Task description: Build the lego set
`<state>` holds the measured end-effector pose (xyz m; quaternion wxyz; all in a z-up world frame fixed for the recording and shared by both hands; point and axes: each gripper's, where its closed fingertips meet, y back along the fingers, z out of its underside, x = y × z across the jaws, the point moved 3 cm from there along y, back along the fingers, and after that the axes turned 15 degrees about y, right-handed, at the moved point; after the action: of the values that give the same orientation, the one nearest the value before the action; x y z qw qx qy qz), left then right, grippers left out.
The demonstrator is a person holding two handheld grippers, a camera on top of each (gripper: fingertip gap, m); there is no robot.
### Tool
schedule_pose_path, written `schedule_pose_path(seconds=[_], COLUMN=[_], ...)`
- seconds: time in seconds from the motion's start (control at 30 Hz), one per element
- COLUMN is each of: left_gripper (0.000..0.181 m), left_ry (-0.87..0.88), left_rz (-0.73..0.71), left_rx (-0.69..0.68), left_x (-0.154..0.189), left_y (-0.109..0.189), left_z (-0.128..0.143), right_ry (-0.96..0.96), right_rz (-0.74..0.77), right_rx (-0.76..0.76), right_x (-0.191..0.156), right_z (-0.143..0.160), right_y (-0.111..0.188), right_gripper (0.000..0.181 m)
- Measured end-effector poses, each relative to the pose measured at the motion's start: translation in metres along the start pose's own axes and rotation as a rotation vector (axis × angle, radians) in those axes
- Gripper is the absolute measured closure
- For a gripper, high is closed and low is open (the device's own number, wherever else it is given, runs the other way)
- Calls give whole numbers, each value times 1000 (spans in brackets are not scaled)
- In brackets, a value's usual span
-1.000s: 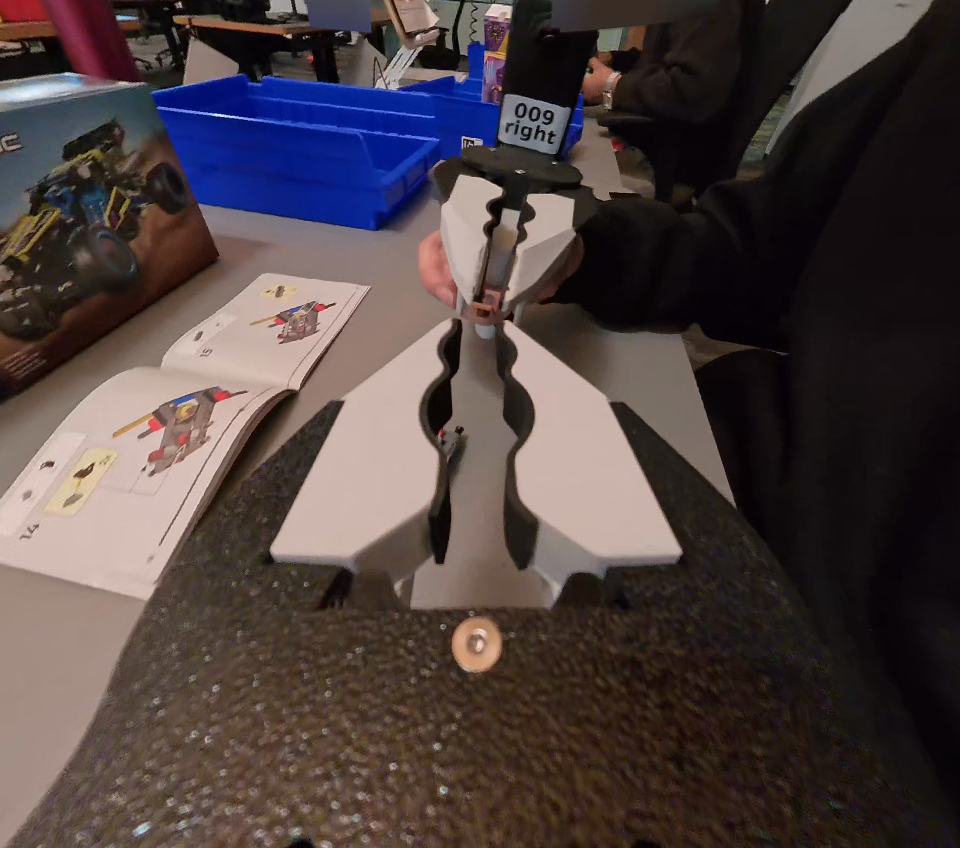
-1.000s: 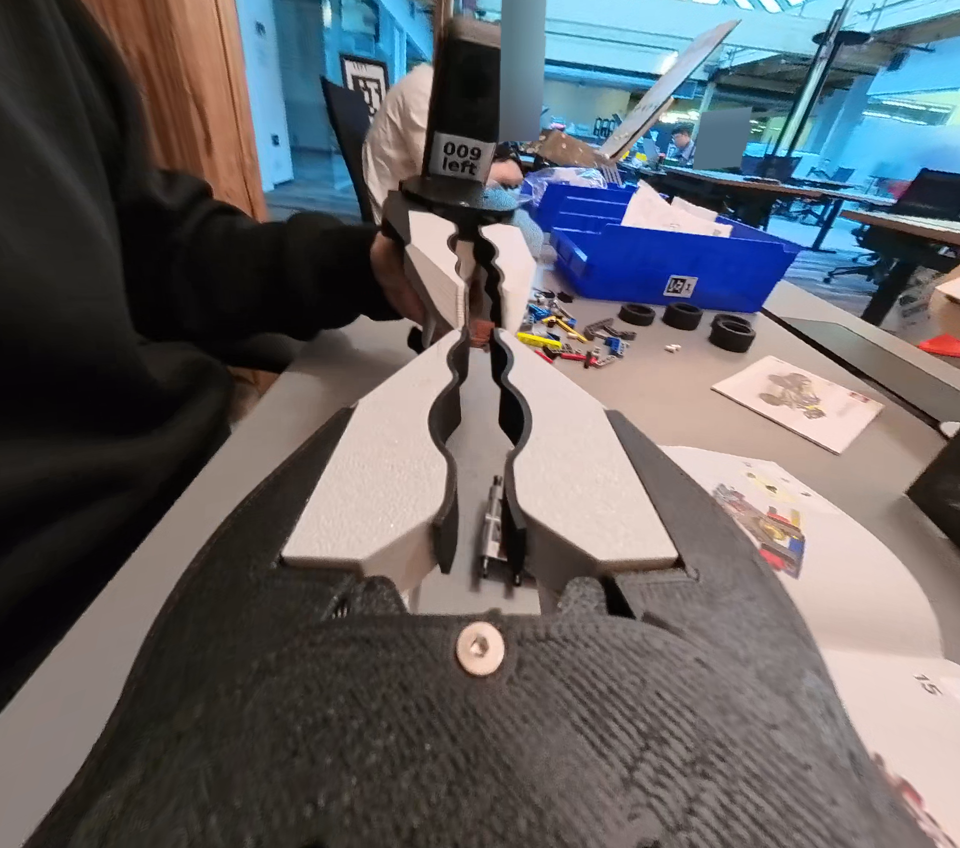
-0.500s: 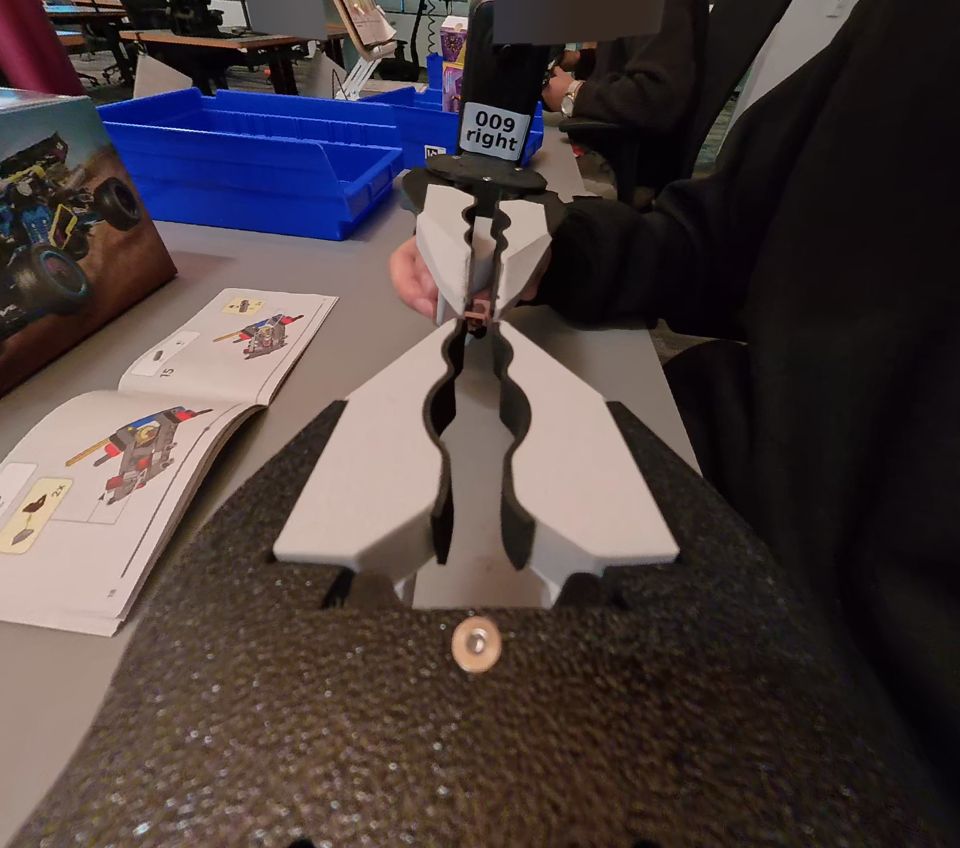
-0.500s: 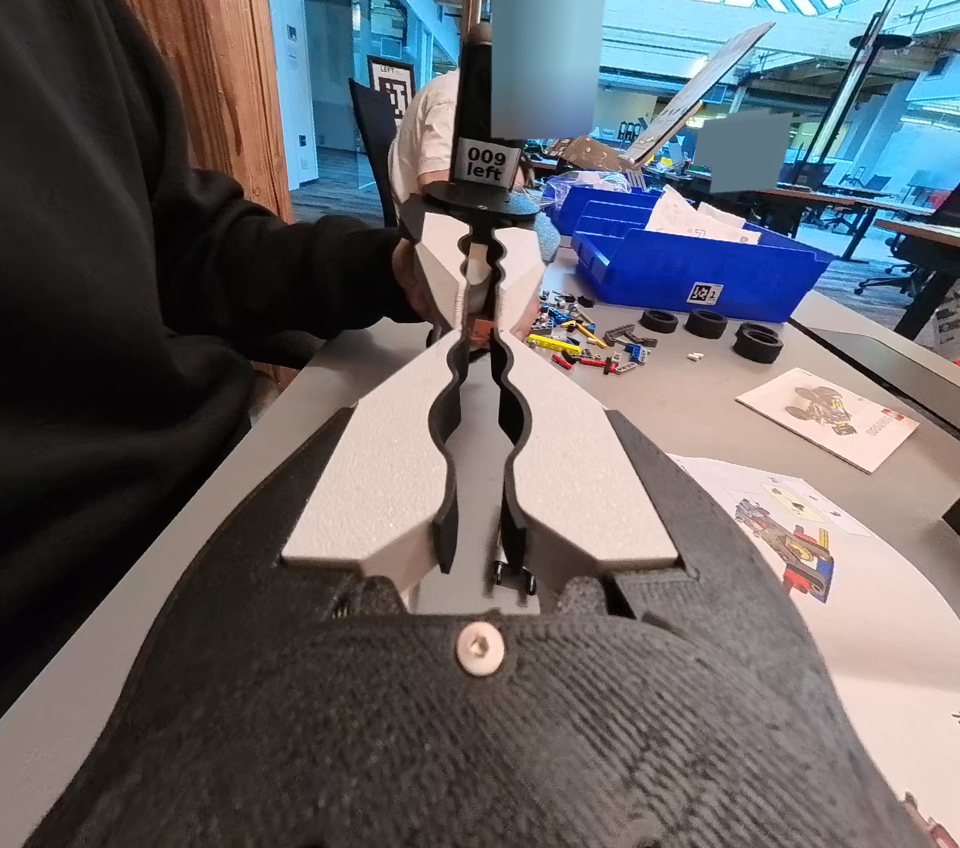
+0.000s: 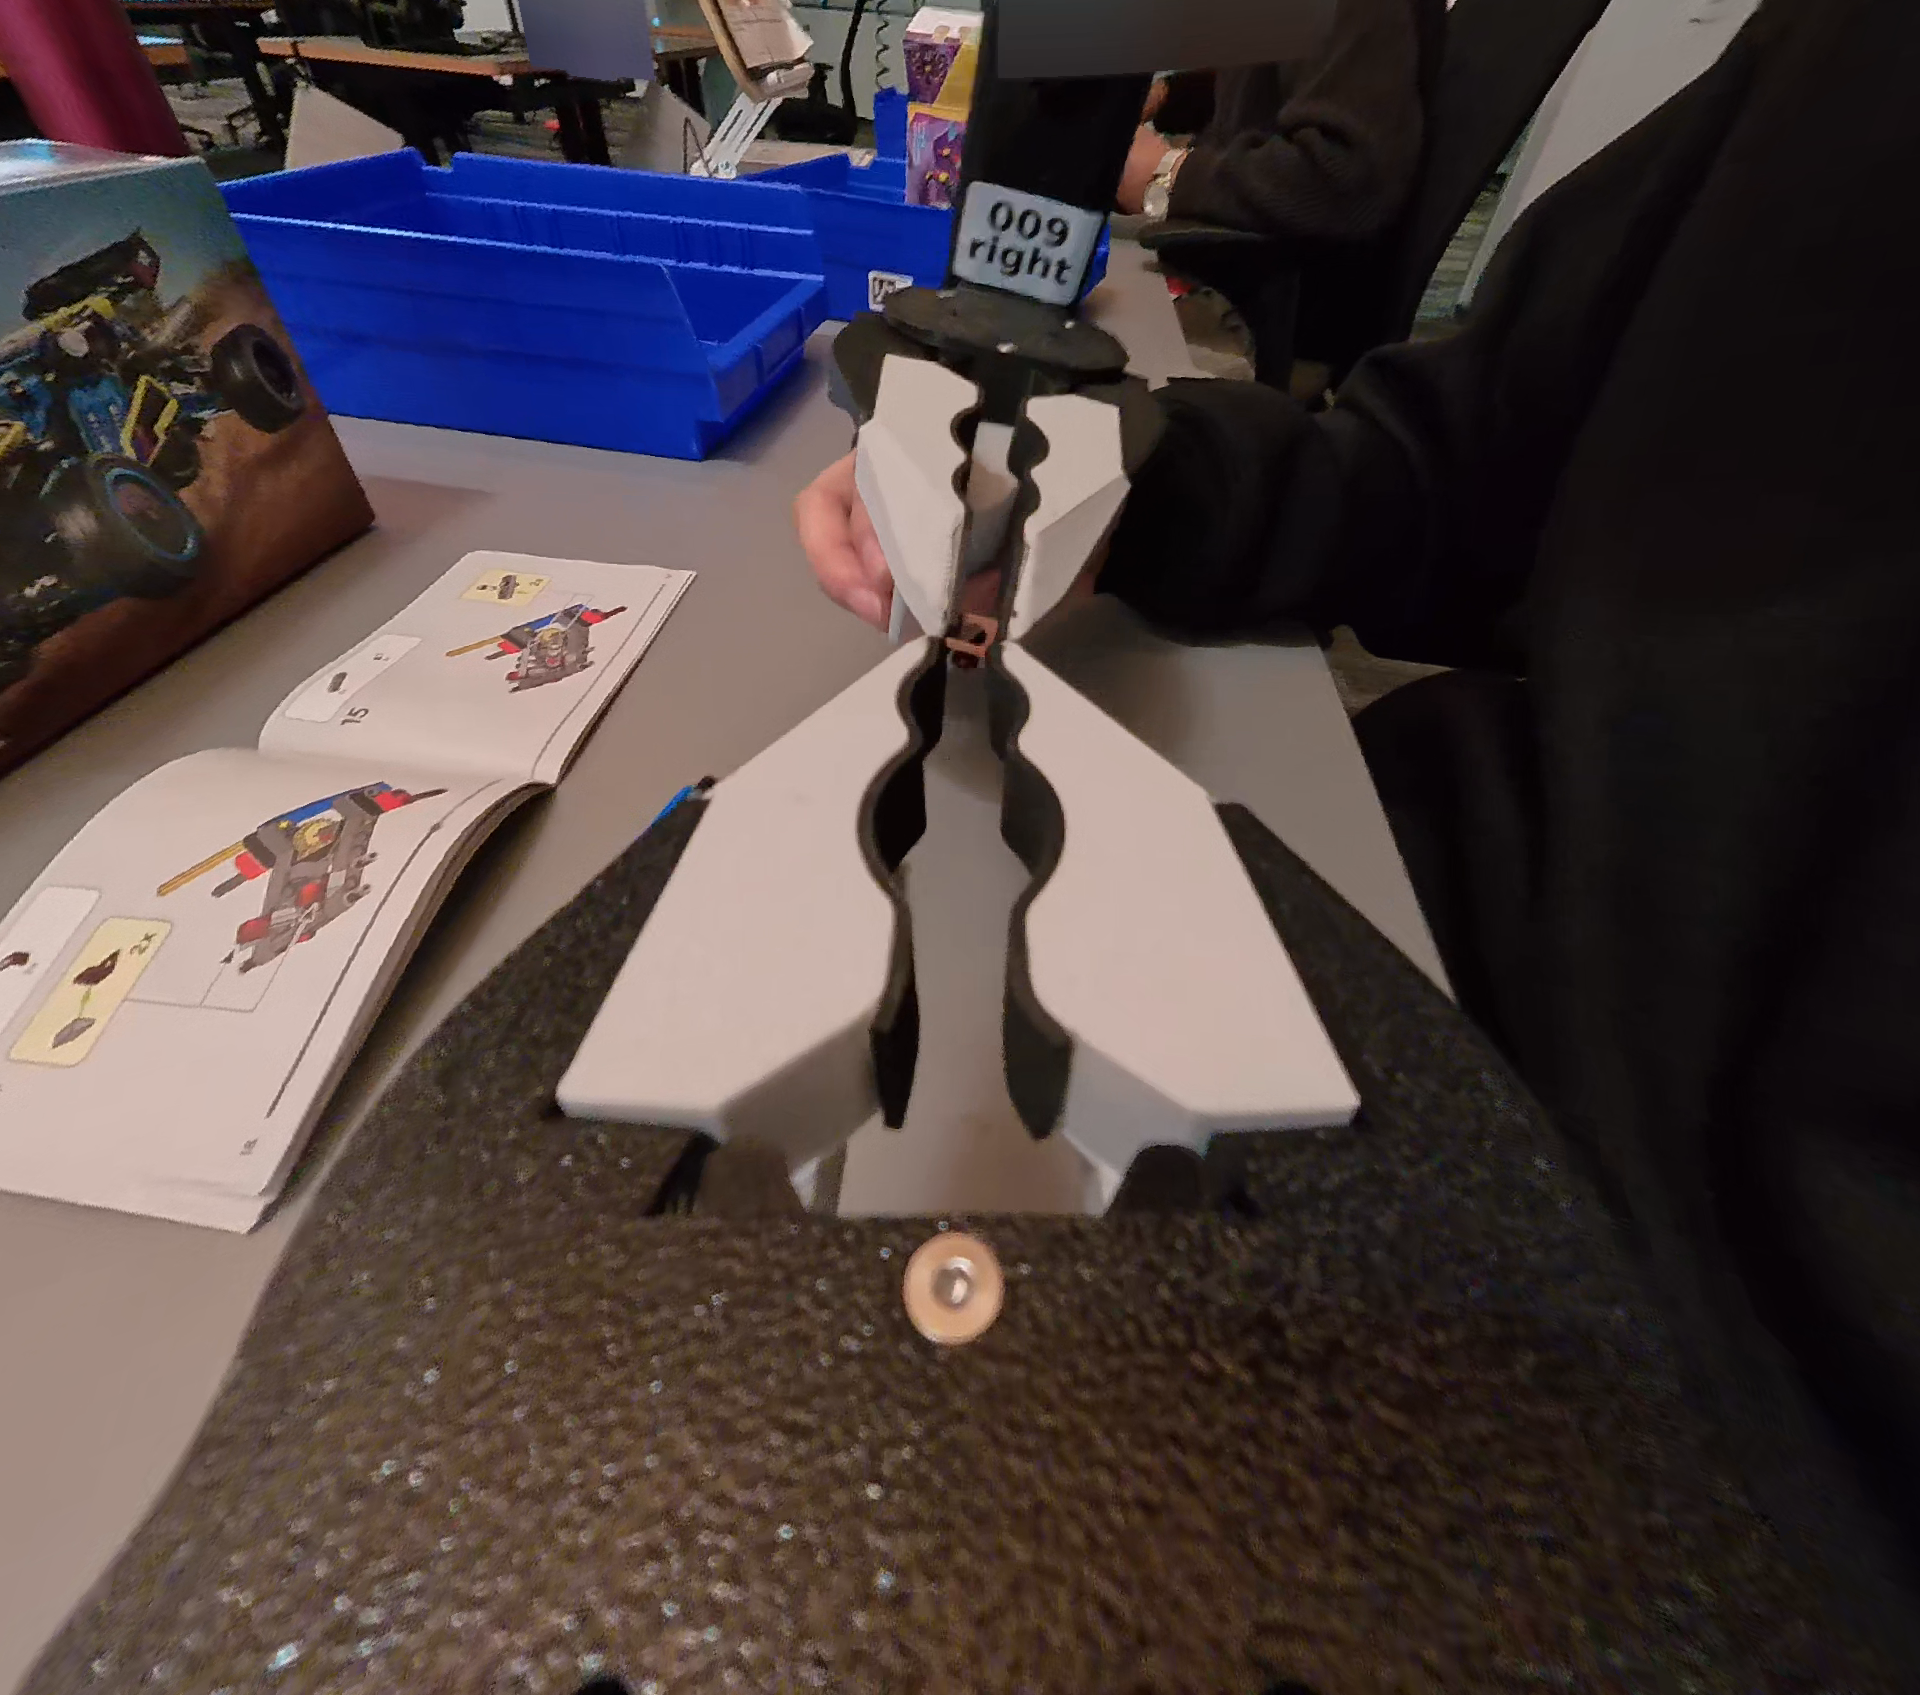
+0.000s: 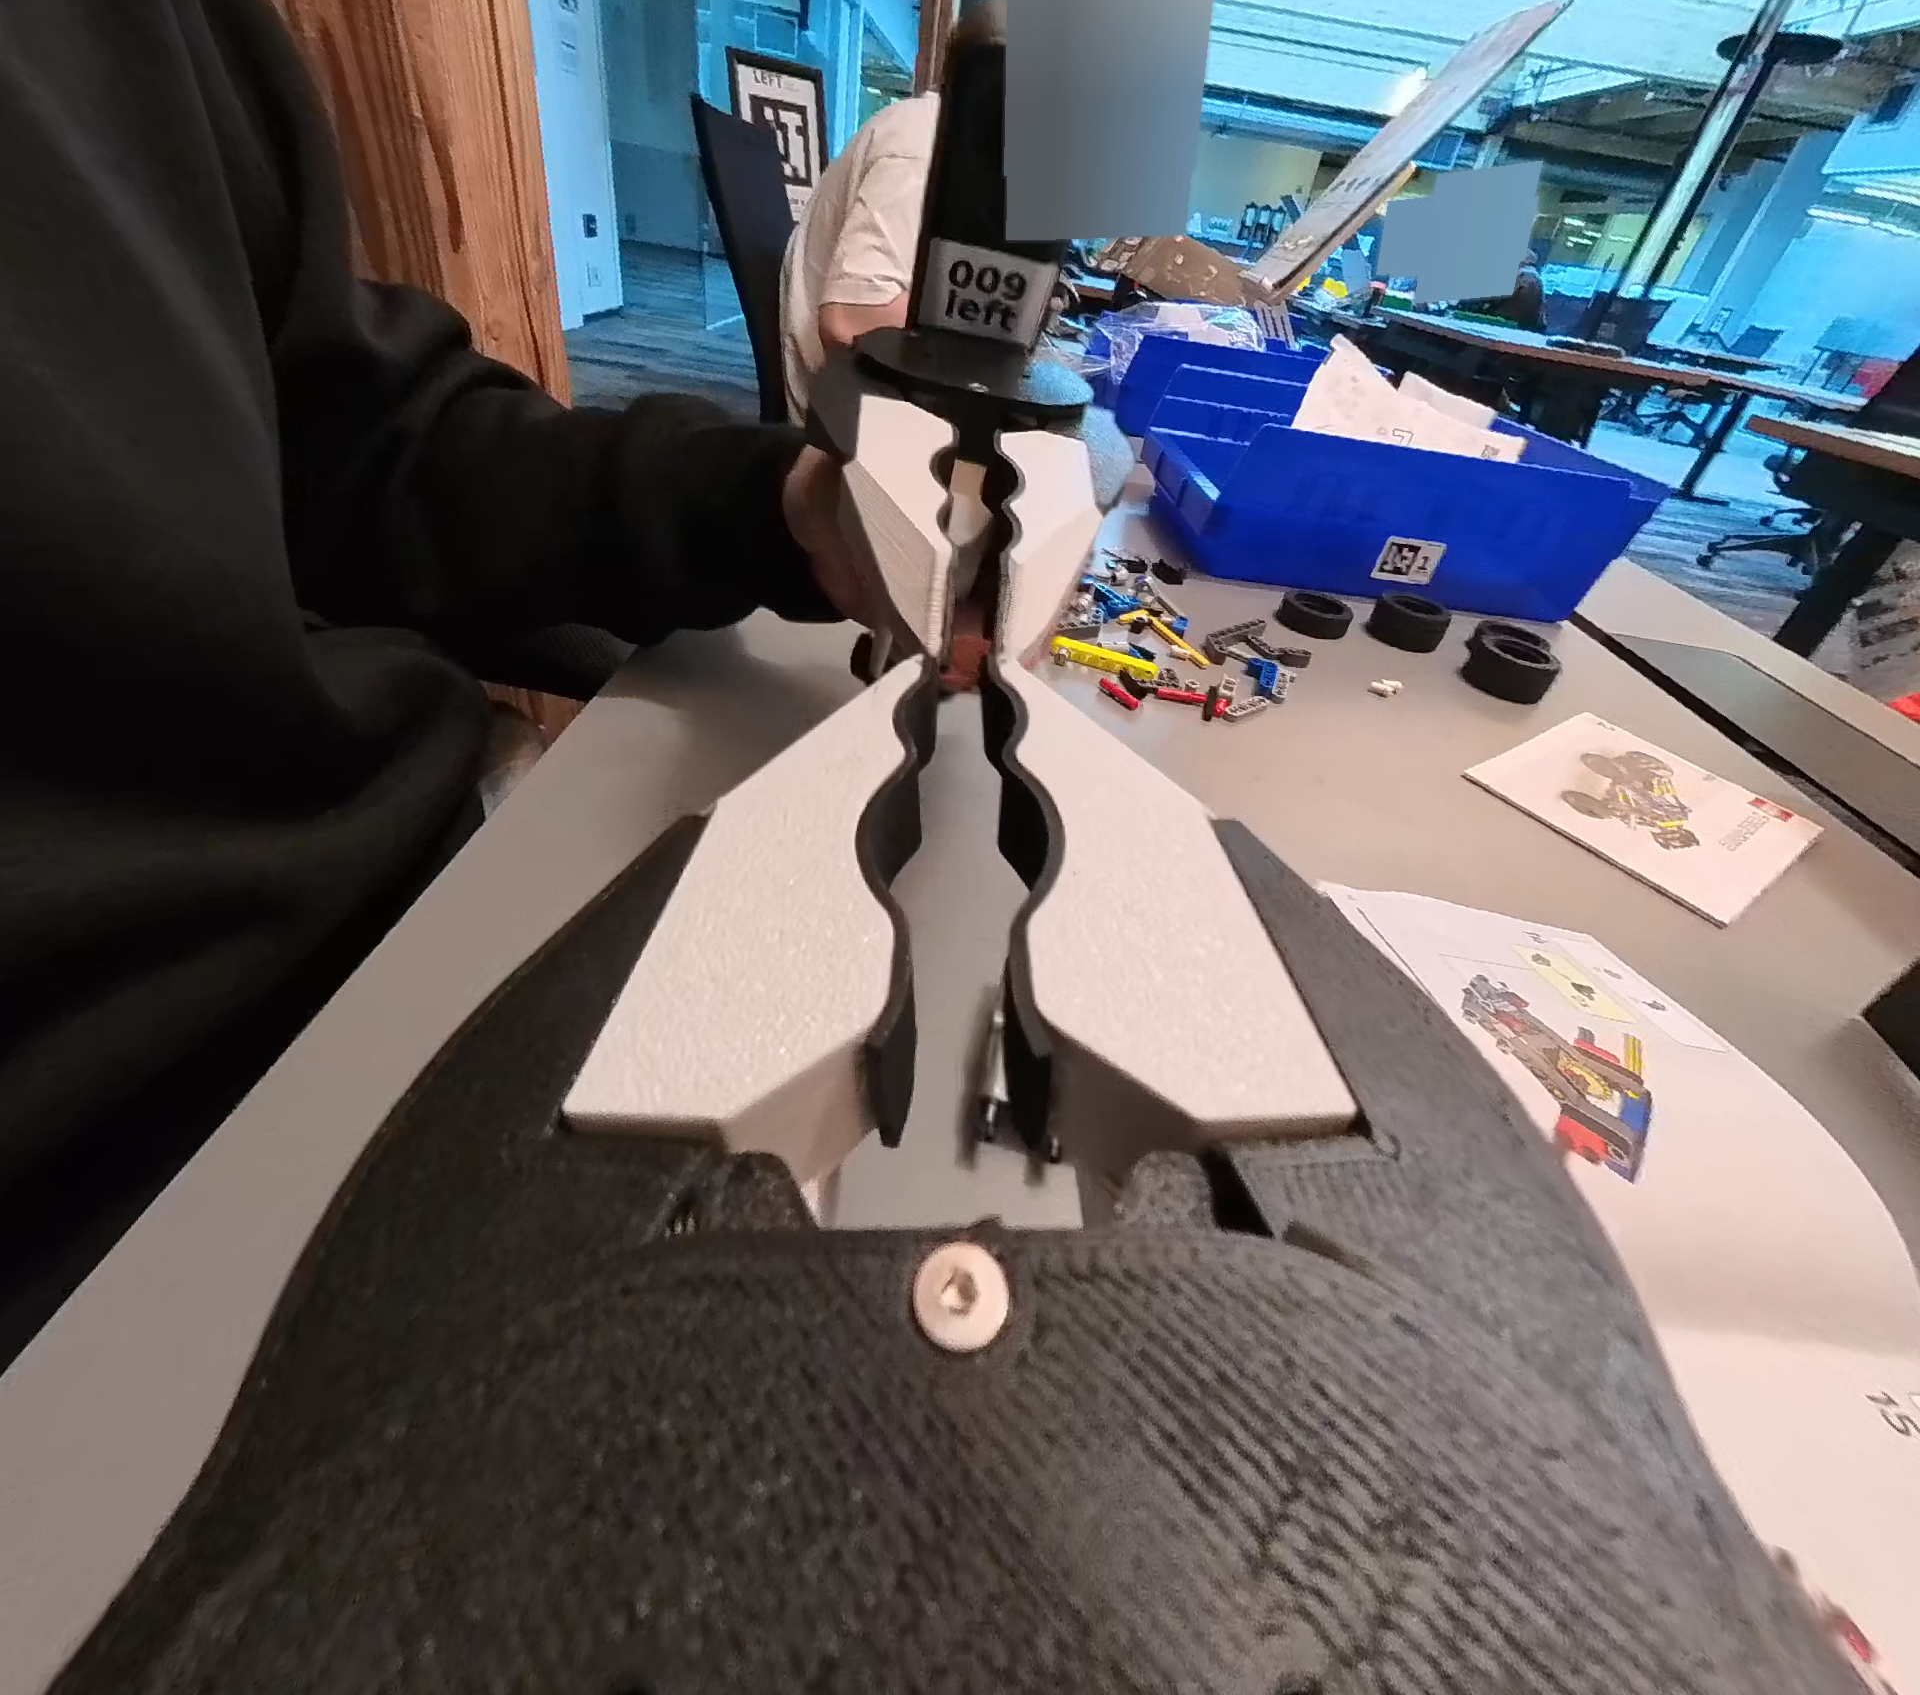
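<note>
Left wrist view: over the last second the left tongs (image 5: 961,671) have closed in tip to tip on the right tongs (image 5: 971,622), which pinch a small reddish-brown lego piece (image 5: 971,635); a handover or join seems under way. An instruction booklet (image 5: 312,814) lies open on the grey worktop (image 5: 727,523).

Right wrist view: both tongs seem clamped on the piece, though blur hides the contact. Loose parts (image 6: 1174,658) and blue bins (image 6: 1403,502) sit beyond, in an open office.

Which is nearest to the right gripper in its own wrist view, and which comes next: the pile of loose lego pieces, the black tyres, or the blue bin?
1. The pile of loose lego pieces, just right of the right gripper tips.
2. The black tyres, farther right on the table, beyond the pile.
3. The blue bin, behind the tyres at the table's far side.
</note>
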<state>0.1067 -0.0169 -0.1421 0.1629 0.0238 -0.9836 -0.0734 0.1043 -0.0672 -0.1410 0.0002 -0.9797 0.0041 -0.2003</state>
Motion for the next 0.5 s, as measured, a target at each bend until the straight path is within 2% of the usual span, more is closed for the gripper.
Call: schedule_pose_path(seconds=[0.2, 0.33, 0.5], left_gripper=[176, 176, 176], left_ry=[-57, -33, -36], left_rz=[-167, -166, -181], left_rx=[-158, -213, -323], left_x=[-35, -45, -50], left_y=[7, 6, -1], left_z=[25, 38, 45], right_ry=[77, 87, 51], right_rz=[36, 35, 9], right_rx=[-229, -419, -506], right_x=[4, 2, -1], right_z=[30, 56, 67], right_y=[3, 3, 6], right_gripper=[167, 167, 166])
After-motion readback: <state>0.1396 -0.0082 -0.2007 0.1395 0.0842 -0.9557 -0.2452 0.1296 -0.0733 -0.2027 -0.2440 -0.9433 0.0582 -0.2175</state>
